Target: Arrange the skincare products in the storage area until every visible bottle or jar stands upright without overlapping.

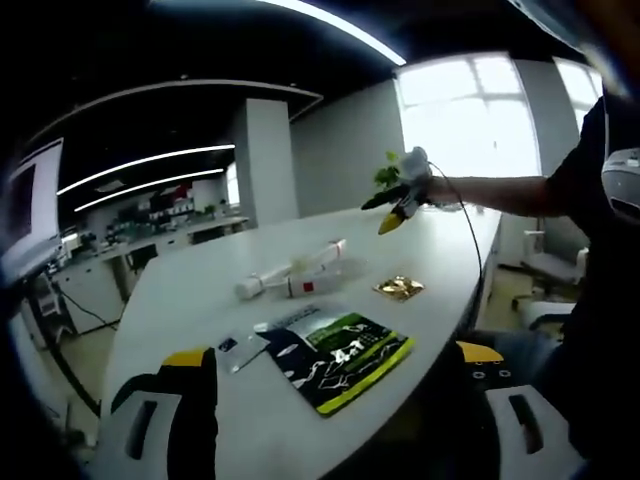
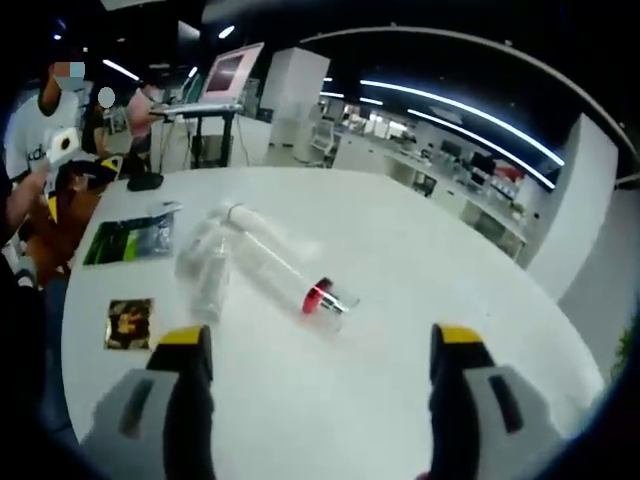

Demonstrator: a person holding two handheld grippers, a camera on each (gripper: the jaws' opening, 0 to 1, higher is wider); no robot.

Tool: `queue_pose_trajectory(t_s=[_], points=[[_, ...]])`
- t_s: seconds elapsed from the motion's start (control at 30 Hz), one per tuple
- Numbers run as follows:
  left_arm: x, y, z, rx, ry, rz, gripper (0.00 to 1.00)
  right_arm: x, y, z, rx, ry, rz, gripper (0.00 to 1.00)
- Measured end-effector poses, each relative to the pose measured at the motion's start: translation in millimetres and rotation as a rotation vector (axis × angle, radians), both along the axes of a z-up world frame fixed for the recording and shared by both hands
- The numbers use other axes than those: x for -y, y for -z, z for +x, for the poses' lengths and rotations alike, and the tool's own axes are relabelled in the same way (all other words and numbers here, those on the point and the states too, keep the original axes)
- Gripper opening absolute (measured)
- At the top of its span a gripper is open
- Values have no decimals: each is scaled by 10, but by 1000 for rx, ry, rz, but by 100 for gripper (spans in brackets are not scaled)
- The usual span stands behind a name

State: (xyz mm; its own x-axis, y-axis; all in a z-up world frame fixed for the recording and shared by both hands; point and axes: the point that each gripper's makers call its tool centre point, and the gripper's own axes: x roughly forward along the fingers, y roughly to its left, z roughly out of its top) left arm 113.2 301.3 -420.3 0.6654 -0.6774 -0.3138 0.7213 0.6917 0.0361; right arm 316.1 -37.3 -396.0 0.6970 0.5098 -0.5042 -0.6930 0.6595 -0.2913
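Observation:
Two or three skincare bottles lie on their sides, touching, in the middle of a white table (image 1: 200, 290). In the left gripper view a white bottle (image 1: 262, 284) lies beside a slimmer bottle with a red band (image 1: 318, 262). In the right gripper view they are a frosted bottle (image 2: 203, 268) and a clear, red-capped bottle (image 2: 290, 275). My left gripper (image 1: 334, 352) is open, well short of them above the near table edge. My right gripper (image 2: 322, 340) is open over the table (image 2: 420, 270) on the bottles' opposite side, and appears across the table (image 1: 400, 205) in a person's hand.
A green and black booklet (image 1: 338, 355) and a small card (image 1: 236, 350) lie near the left gripper. A gold packet (image 1: 400, 288) sits beside the bottles. The booklet (image 2: 130, 240) and the gold packet (image 2: 130, 322) lie left of the bottles. Desks, chairs and people stand beyond the table.

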Motion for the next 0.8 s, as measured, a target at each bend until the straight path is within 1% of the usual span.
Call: queue_pose_trajectory(t_s=[0.37, 0.53, 0.7, 0.8], points=[[3, -10, -8, 2, -6, 7, 98, 8, 60, 157, -16, -6, -17, 88], [7, 8, -12, -4, -4, 17, 98, -23, 167, 244, -46, -8, -28, 88], [15, -23, -22, 1, -3, 13, 98, -32, 269, 313, -64, -8, -47, 87], [-15, -42, -23, 5, -9, 19, 98, -28, 312, 340, -75, -3, -52, 86]])
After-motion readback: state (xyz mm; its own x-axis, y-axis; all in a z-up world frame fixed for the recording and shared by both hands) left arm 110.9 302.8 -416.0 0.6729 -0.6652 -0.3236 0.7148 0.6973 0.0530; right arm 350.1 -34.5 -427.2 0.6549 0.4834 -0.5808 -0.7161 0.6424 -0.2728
